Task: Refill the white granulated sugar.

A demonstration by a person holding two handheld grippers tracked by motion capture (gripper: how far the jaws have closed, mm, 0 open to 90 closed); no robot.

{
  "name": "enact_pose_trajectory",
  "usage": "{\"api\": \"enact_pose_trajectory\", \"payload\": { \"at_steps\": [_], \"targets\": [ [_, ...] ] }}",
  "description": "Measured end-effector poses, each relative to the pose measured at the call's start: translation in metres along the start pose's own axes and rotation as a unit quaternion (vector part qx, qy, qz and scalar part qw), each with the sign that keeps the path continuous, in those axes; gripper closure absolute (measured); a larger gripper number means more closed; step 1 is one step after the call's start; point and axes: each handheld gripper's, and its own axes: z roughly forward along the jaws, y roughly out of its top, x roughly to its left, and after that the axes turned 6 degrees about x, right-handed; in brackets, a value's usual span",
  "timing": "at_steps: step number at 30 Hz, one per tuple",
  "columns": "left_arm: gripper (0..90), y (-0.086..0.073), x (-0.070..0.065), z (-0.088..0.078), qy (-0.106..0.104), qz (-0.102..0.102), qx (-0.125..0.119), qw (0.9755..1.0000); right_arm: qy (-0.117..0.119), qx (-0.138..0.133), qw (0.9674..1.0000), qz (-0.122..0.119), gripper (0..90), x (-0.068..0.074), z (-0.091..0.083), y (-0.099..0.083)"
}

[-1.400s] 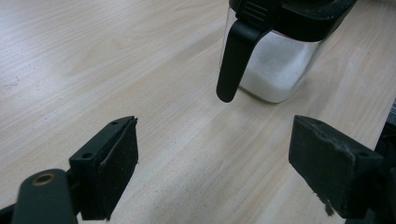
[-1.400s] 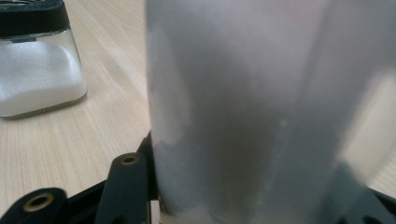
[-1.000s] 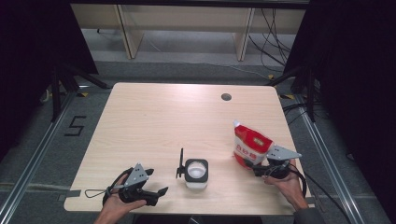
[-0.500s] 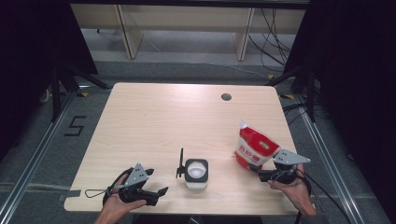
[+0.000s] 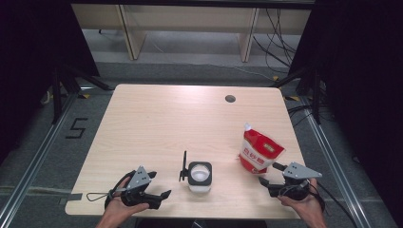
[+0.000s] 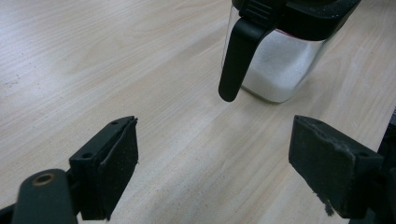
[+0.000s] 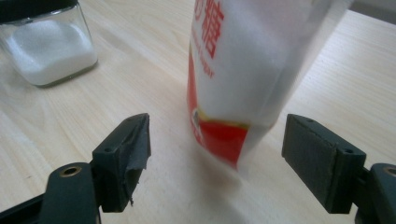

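A red and white pouch (image 5: 259, 153) stands upright on the right side of the table. My right gripper (image 5: 269, 174) sits just in front of the pouch, open and holding nothing. In the right gripper view the pouch (image 7: 243, 70) rises a little beyond the gap between the wide-apart jaws (image 7: 215, 158). A square glass jar (image 5: 199, 176) of white granules stands near the front middle, its black lid flap (image 5: 183, 166) sticking out to the left. My left gripper (image 5: 160, 185) rests left of the jar, open and empty. In the left gripper view the jar (image 6: 280, 70) is ahead to the right.
The wooden table (image 5: 157, 123) has a round cable hole (image 5: 230, 99) at the back right. Dark stands and cables lie on the floor around it. The jar (image 7: 46, 51) appears at the upper left of the right gripper view.
My right gripper has let go of the pouch and drawn back toward the front edge. The pouch now stands on its own. The left gripper has not moved.
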Motion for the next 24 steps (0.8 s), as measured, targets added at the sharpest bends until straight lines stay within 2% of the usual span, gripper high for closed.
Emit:
{"api": "enact_pose_trajectory", "payload": {
  "at_steps": [1, 2, 3, 4, 5, 6, 7, 9, 10, 11, 12, 13, 14, 15, 16, 17, 18, 19, 20, 21, 22, 24],
  "targets": [
    [15.4, 0.000, 0.000, 0.000, 0.000, 0.001, 0.000, 1.0000, 0.004, 0.002, 0.9999, 0.012, 24.5, 0.002, -0.002, -0.001],
    [15.4, 0.000, 0.000, 0.000, -0.001, 0.000, -0.003, 1.0000, -0.003, 0.004, 0.9999, 0.011, 24.6, 0.003, -0.004, -0.002],
    [15.4, 0.000, 0.000, 0.000, -0.002, -0.005, -0.003, 1.0000, 0.000, 0.006, 0.9996, 0.026, 24.5, 0.005, -0.007, -0.003],
    [15.4, 0.000, 0.000, 0.001, -0.003, -0.006, -0.003, 1.0000, -0.007, 0.003, 0.9996, 0.028, 24.5, 0.006, -0.010, -0.005],
    [15.4, 0.000, 0.001, 0.000, -0.001, 0.000, -0.003, 1.0000, -0.005, -0.002, 0.9997, 0.025, 24.5, 0.006, -0.011, -0.005],
    [15.4, 0.000, 0.002, -0.001, 0.000, 0.014, 0.002, 0.9999, -0.008, 0.001, 0.9997, 0.025, 24.4, 0.007, -0.014, -0.006],
    [15.4, 0.000, 0.003, -0.001, 0.000, 0.015, 0.004, 0.9999, -0.009, 0.003, 0.9994, 0.034, 24.4, 0.009, -0.017, -0.007],
    [15.4, 0.001, 0.003, -0.001, 0.002, 0.017, 0.005, 0.9998, -0.010, 0.001, 0.9993, 0.037, 24.4, 0.013, -0.019, -0.008],
    [15.4, 0.001, 0.001, 0.000, 0.003, 0.007, -0.002, 1.0000, -0.011, 0.001, 0.9995, 0.030, 24.4, 0.013, -0.019, -0.008],
    [15.4, 0.001, 0.001, 0.000, 0.005, 0.002, 0.000, 1.0000, -0.007, 0.008, 0.9993, 0.036, 24.4, 0.017, -0.019, -0.009],
    [15.4, 0.001, 0.000, 0.001, 0.005, -0.009, -0.004, 0.9999, -0.013, 0.006, 0.9998, 0.013, 24.5, 0.015, -0.019, -0.009],
    [15.4, 0.001, 0.001, 0.000, 0.008, -0.008, -0.004, 0.9999, -0.006, 0.011, 0.9997, 0.020, 24.7, 0.017, -0.020, -0.009],
    [15.4, 0.002, 0.003, 0.000, 0.011, 0.005, 0.000, 0.9999, -0.010, 0.013, 0.9997, 0.019, 24.9, 0.018, -0.020, -0.009],
    [15.4, 0.003, 0.002, 0.001, 0.010, -0.011, -0.005, 0.9999, -0.010, 0.013, 0.9998, 0.014, 25.0, 0.018, -0.019, -0.009],
    [15.4, 0.004, 0.003, 0.000, 0.014, -0.013, 0.000, 0.9998, -0.022, 0.008, 0.9997, 0.008, 25.0, 0.019, -0.020, -0.009],
    [15.4, 0.004, 0.003, 0.001, 0.013, -0.018, -0.005, 0.9997, -0.022, 0.008, 0.9997, 0.003, 25.0, 0.019, -0.021, -0.008],
    [15.4, 0.005, 0.004, 0.000, 0.013, -0.009, 0.000, 0.9999, -0.020, 0.009, 0.9997, 0.003, 25.0, 0.020, -0.021, -0.008],
    [15.5, 0.006, 0.003, 0.001, 0.014, -0.022, -0.012, 0.9996, -0.022, 0.010, 0.9997, -0.001, 24.9, 0.020, -0.022, -0.009],
    [15.6, 0.007, 0.003, -0.001, 0.015, -0.020, -0.007, 0.9997, -0.018, 0.014, 0.9997, 0.007, 24.9, 0.023, -0.022, -0.009],
    [15.6, 0.008, 0.003, -0.001, 0.018, -0.018, -0.013, 0.9996, -0.024, 0.011, 0.9996, -0.004, 24.9, 0.022, -0.022, -0.009],
    [15.6, 0.010, 0.004, -0.002, 0.016, -0.013, -0.015, 0.9997, -0.023, 0.010, 0.9997, -0.005, 24.9, 0.023, -0.022, -0.009],
    [16.0, 0.012, 0.005, -0.004, 0.024, -0.020, -0.017, 0.9994, -0.023, 0.014, 0.9996, -0.002, 24.9, 0.025, -0.023, -0.009]
  ]
}}
